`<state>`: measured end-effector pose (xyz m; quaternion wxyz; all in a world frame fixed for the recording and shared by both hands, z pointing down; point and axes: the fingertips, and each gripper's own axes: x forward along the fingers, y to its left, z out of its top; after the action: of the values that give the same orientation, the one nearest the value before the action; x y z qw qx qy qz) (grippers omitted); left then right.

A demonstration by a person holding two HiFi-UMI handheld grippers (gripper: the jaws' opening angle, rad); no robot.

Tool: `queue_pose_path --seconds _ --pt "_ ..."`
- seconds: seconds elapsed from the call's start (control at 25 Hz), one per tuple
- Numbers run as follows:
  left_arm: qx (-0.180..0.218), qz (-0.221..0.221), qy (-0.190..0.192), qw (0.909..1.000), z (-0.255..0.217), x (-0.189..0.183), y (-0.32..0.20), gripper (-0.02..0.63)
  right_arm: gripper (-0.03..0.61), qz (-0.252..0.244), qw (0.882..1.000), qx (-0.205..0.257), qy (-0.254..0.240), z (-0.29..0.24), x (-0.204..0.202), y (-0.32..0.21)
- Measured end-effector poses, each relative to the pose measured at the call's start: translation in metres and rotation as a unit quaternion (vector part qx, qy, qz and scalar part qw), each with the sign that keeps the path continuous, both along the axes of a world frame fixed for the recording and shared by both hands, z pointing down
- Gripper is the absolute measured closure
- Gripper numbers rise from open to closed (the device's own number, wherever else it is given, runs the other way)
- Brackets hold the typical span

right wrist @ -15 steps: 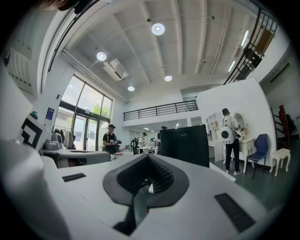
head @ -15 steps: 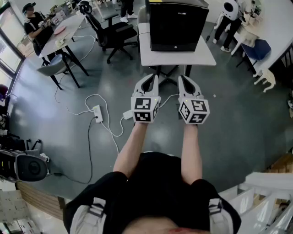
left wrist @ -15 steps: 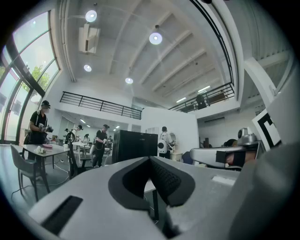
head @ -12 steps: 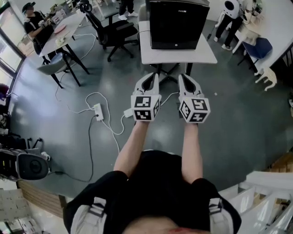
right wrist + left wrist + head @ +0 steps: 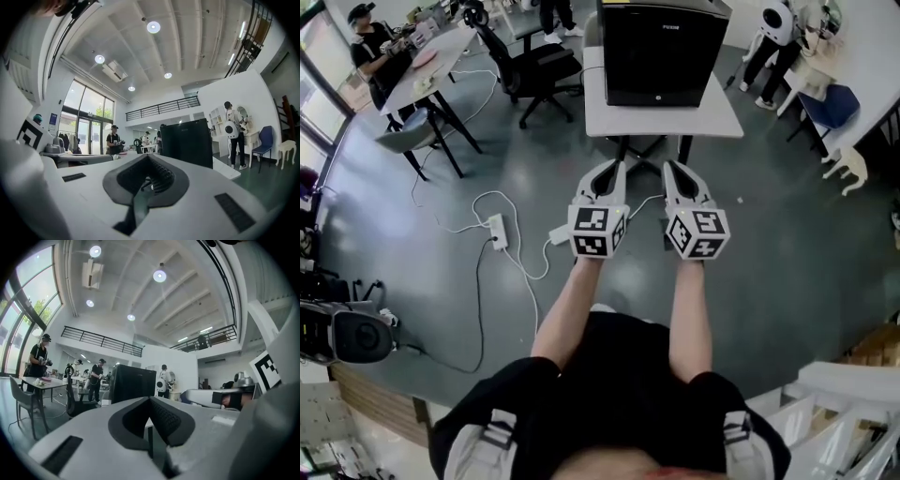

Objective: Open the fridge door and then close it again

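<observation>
The left gripper (image 5: 615, 169) and the right gripper (image 5: 672, 168) were held side by side and level, each with its jaws pressed together on nothing. The black fridge (image 5: 663, 52) was seen with its door shut on the white counter (image 5: 717, 117), ahead of both grippers and apart from them.
</observation>
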<state>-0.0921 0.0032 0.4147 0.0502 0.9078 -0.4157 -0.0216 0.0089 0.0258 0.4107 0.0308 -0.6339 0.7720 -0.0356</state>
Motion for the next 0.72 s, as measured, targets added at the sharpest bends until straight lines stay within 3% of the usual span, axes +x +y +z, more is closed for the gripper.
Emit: queue_pose_path --seconds 0.4,0.72 --pt "-0.021 -0.038 0.01 0.999 0.022 -0.023 -0.029 0.614 0.584 -0.055 0.998 -0.021 0.013 0.021 -0.024 -0.032" --pt "-0.029 -0.039 0.031 0.9983 0.039 -0.01 -0.115 0.614 0.584 -0.059 0.997 -0.035 0.03 0.041 -0.01 -0.114"
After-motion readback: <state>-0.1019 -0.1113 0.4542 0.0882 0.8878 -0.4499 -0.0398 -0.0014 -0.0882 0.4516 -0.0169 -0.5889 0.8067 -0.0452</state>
